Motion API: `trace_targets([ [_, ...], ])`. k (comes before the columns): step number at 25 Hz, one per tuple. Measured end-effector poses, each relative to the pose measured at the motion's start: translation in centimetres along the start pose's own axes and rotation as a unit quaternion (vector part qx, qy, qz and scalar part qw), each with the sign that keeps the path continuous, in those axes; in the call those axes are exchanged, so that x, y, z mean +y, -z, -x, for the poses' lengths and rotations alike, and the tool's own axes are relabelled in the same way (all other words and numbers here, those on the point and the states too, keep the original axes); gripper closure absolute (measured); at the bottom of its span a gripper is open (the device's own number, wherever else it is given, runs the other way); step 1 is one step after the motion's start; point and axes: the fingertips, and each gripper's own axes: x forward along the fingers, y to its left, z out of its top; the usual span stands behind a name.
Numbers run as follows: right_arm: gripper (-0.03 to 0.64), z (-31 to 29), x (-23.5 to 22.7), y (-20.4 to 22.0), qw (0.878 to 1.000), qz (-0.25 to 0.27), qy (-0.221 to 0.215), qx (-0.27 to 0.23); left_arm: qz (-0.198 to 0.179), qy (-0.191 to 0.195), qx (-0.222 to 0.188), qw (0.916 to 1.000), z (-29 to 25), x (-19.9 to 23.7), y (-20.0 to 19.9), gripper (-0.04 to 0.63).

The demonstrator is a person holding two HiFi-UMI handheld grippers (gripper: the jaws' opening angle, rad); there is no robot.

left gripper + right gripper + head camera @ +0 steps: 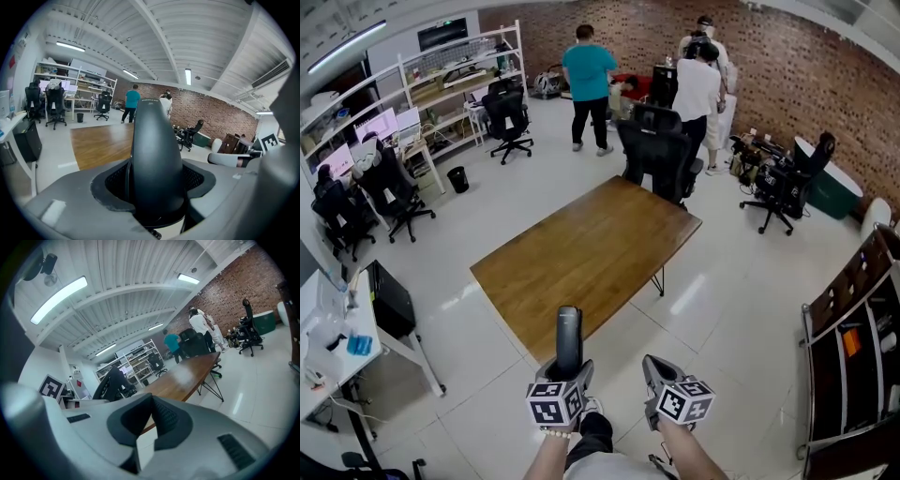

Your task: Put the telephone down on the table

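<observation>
A black telephone handset (569, 336) stands upright in my left gripper (568, 367), whose jaws are shut on its lower part. In the left gripper view the telephone (156, 154) fills the middle and hides the gap between the pads. My right gripper (654, 371) hangs beside it to the right, shut and holding nothing; in its own view the dark pads (166, 420) meet at their tips. Both grippers hover over the floor, just short of the near corner of the bare wooden table (591, 248).
Black office chairs (661, 155) stand at the table's far end, with people (589, 80) behind them. To my left are a white desk (337, 347) and a black computer tower (392, 300). A dark shelf unit (862, 347) stands at right.
</observation>
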Motion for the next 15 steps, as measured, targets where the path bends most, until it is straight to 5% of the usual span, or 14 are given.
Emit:
trace_targets([
  [15, 0.614, -9.4, -0.8, -5.1, 1.000, 0.019, 0.009, 0.006, 0.007, 0.012, -0.002, 0.9999, -7.2, 4.8, -6.8, 0.287],
])
